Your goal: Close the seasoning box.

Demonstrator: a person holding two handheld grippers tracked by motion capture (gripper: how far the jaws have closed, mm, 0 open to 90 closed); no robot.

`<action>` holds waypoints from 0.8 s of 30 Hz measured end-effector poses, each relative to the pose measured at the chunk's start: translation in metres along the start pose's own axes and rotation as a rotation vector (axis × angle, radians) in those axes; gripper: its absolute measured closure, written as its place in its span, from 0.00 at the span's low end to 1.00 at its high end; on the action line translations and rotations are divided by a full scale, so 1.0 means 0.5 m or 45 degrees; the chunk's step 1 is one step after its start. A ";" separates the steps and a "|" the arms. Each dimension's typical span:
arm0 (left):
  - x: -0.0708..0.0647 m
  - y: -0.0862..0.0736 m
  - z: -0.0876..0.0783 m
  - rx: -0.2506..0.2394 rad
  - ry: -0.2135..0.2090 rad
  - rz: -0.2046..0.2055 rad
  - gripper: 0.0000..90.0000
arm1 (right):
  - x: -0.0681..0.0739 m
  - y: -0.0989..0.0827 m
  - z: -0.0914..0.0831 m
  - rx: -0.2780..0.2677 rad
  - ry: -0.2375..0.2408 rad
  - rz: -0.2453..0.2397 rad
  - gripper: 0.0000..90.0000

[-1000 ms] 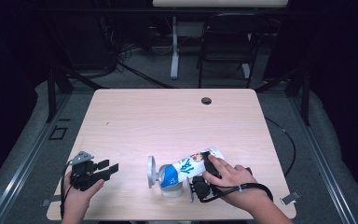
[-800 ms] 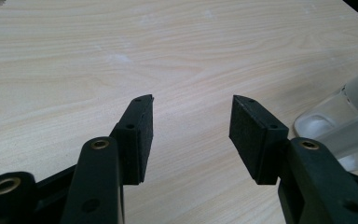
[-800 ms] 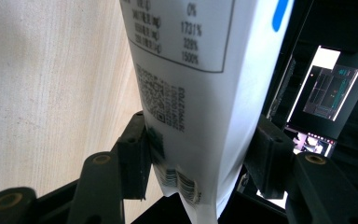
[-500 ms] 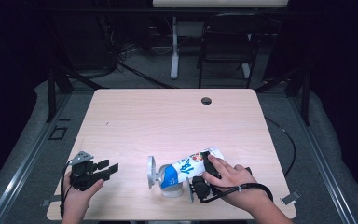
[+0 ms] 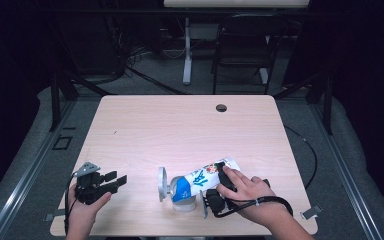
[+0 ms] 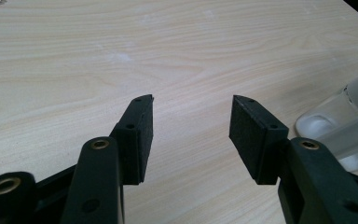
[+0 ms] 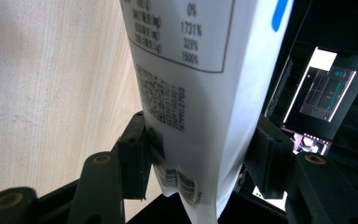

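I see nothing changed since a second ago: my right gripper (image 5: 219, 186) keeps its jaws clamped on the pouch (image 7: 200, 93), tipped over the glass (image 5: 184, 200), left gripper (image 6: 191, 135) jaws apart, empty, above the counter (image 5: 180, 130).

the table (image 5: 180, 130) is pale wood-grain laminate, smooth with a soft sheen. the pouch (image 5: 202, 177) looks like glossy printed plastic film, white and blue, creased near its bottom seam. the stand (image 5: 172, 187) under it is clear, shiny plastic. the left gripper (image 6: 191, 128) has matt black plastic jaws faced with dull, finely textured pads (image 6: 249, 135) and small brass-coloured rivets.
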State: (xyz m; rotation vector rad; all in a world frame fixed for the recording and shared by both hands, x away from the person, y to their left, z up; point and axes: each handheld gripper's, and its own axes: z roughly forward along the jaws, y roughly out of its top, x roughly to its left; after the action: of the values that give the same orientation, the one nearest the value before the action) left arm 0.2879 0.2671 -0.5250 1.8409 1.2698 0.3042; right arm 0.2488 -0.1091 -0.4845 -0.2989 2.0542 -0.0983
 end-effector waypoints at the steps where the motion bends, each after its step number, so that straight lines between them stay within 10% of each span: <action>1: 0.000 0.000 0.000 -0.003 0.002 -0.002 0.55 | 0.000 0.000 0.000 0.001 -0.001 -0.001 0.53; 24: 0.003 -0.001 0.001 0.002 0.003 -0.005 0.55 | -0.002 0.002 -0.002 0.012 -0.011 -0.033 0.53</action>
State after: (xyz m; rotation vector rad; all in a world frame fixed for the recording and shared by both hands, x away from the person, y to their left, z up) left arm 0.2884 0.2683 -0.5260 1.8399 1.2755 0.3029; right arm 0.2480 -0.1080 -0.4835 -0.3197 2.0411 -0.1219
